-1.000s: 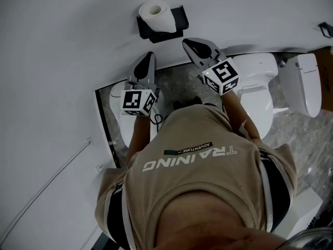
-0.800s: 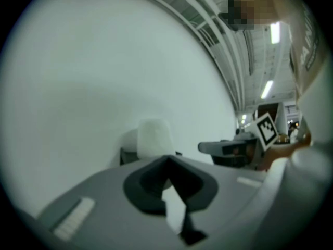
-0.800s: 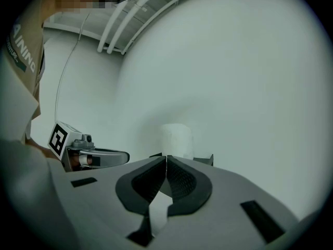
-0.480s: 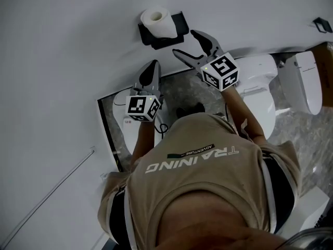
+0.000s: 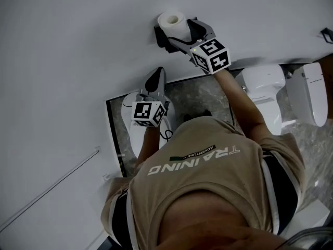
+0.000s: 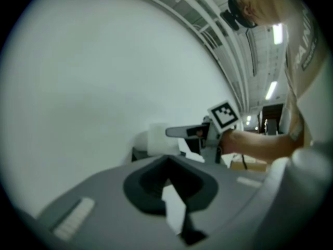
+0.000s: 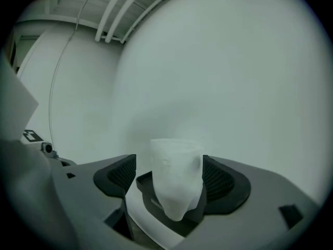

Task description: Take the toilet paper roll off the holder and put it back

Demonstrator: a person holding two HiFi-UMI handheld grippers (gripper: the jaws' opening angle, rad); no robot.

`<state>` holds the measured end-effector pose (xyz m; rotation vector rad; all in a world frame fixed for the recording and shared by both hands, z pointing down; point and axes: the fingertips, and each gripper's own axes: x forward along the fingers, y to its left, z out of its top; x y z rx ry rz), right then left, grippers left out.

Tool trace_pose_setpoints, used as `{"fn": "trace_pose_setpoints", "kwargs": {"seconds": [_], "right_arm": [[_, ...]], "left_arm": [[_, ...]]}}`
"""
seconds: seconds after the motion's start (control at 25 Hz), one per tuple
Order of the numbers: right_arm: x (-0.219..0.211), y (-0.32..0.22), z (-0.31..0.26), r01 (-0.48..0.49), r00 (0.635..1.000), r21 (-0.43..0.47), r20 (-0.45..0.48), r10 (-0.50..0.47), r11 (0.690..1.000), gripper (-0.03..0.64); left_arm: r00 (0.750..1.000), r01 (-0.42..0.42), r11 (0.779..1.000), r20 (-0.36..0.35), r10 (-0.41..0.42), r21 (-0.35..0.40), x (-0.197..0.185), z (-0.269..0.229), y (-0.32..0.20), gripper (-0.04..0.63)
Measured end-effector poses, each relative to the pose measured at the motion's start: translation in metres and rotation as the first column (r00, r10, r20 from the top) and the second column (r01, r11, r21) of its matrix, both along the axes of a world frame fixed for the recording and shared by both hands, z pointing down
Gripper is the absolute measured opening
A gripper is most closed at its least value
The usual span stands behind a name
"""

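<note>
My right gripper (image 5: 179, 30), its jaws just swung wide, straddles the roll (image 7: 177, 184), which stands upright on the wall holder (image 5: 158, 35) between the pads, not yet gripped, while my left gripper (image 5: 157, 74) hangs closed, empty and farther off.

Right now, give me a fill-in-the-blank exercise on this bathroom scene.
The white toilet paper roll sits on the black wall-mounted ___.
The right tongs, jaws apart, straddle the ___.
The left tongs are ___ and empty.
Missing: holder; roll; shut.
The right tongs' jaws have just been opening.
</note>
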<state>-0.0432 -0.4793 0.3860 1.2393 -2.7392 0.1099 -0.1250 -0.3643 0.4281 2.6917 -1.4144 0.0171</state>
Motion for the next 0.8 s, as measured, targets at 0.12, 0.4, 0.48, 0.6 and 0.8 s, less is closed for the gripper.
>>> {"fn": "trace_pose_setpoints", "kwargs": {"seconds": [0.12, 0.4, 0.48, 0.6, 0.8], "right_arm": [[-0.004, -0.021, 0.010, -0.027, 0.999, -0.040, -0.042, 0.025, 0.999, 0.347], [-0.021, -0.045, 0.022, -0.022, 0.992, -0.110, -0.125, 0.008, 0.994, 0.347], [-0.026, -0.052, 0.021, -0.019, 0.992, -0.111, -0.124, 0.006, 0.994, 0.348], [-0.028, -0.057, 0.022, -0.022, 0.992, -0.106, -0.124, 0.009, 0.994, 0.347], [-0.033, -0.064, 0.021, -0.033, 0.991, -0.097, -0.130, 0.020, 0.995, 0.347]], "left_arm": [[1.000, -0.010, 1.000, 0.002, 0.010, 0.001, -0.003, 0.000, -0.002, 0.003], [1.000, -0.015, 1.000, -0.008, 0.015, 0.010, -0.014, -0.005, -0.017, 0.003], [1.000, -0.018, 1.000, -0.008, 0.018, 0.011, -0.016, -0.006, -0.019, 0.003], [1.000, -0.016, 1.000, -0.006, 0.016, 0.007, -0.020, -0.006, -0.019, 0.003], [1.000, -0.003, 1.000, 0.000, 0.003, -0.002, -0.031, -0.004, -0.023, 0.003]]}}
